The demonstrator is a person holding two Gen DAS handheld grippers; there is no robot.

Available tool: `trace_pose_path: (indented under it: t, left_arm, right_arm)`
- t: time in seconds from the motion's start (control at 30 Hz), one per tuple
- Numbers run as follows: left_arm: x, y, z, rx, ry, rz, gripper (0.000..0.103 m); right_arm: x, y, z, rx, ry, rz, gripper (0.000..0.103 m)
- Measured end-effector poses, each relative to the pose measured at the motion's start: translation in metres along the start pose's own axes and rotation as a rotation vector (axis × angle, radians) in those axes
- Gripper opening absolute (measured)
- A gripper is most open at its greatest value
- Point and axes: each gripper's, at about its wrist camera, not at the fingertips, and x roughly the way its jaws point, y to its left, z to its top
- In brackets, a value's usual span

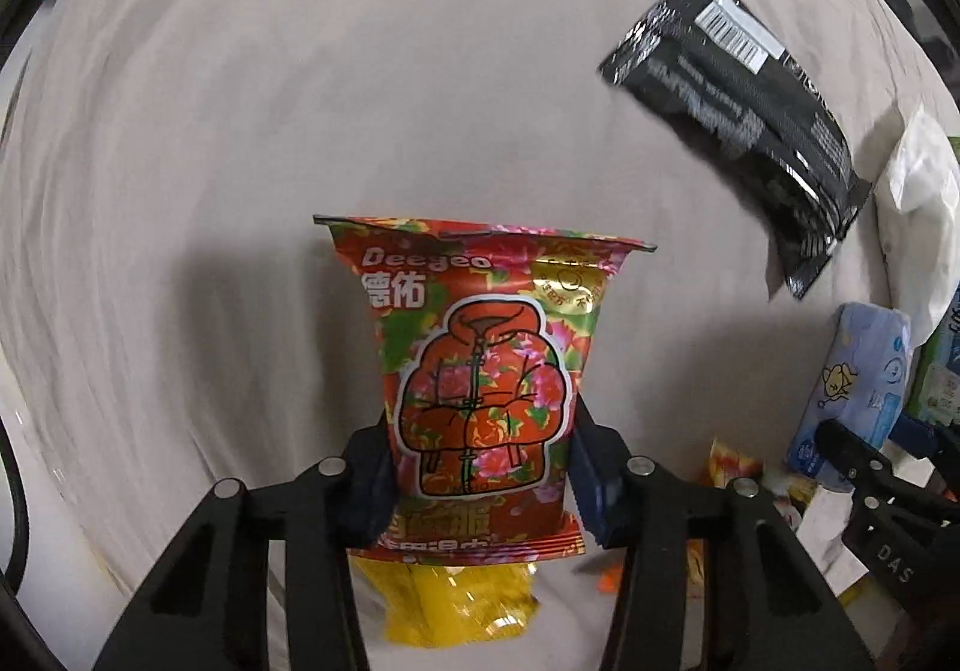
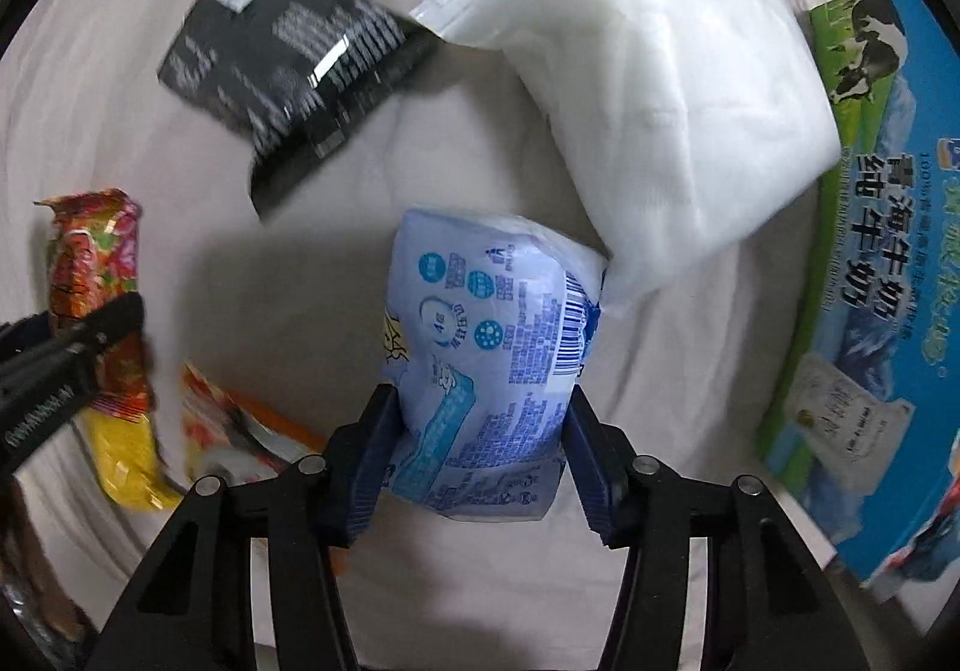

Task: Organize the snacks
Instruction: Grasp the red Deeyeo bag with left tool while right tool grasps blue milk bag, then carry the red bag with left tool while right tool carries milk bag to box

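The left gripper squeezes a red flowery snack bag between its two fingers and holds it up over the pale cloth. A yellow packet lies under the red bag. The right gripper squeezes a light blue tissue pack, just beside a big white bag. A black packet lies on the cloth, farther from the gripper than the blue pack, touching the white bag's corner. A blue milk box sits on the white bag's other side.
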Motion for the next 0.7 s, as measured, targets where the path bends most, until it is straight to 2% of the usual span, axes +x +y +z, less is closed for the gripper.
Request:
trace_pose_path:
  t: [0.2, 0.27, 0.3, 0.57, 0.7]
  left_arm:
    - [-0.002, 0.006, -0.013, -0.008, -0.005, 0.012, 0.047]
    - [0.005, -0.009, -0.003, 0.008, -0.016, 0.033, 0.050]
    - [0.014, -0.013, 0.015, 0.006, -0.021, 0.034, 0.050]
    - [0.005, -0.002, 0.025, -0.030, -0.045, 0.020, 0.048]
    - [-0.005, 0.010, 0.007, -0.024, -0.060, 0.020, 0.046]
  right_arm:
    - [0.029, 0.009, -0.009, -0.006, 0.006, 0.006, 0.059]
    - [0.033, 0.012, -0.014, 0.006, -0.009, 0.011, 0.061]
    - [0.028, 0.007, -0.027, 0.005, -0.017, 0.000, 0.062]
    - [0.046, 0.020, -0.042, 0.054, -0.039, -0.003, 0.062]
    - [0.045, 0.015, -0.043, 0.066, -0.043, 0.003, 0.057]
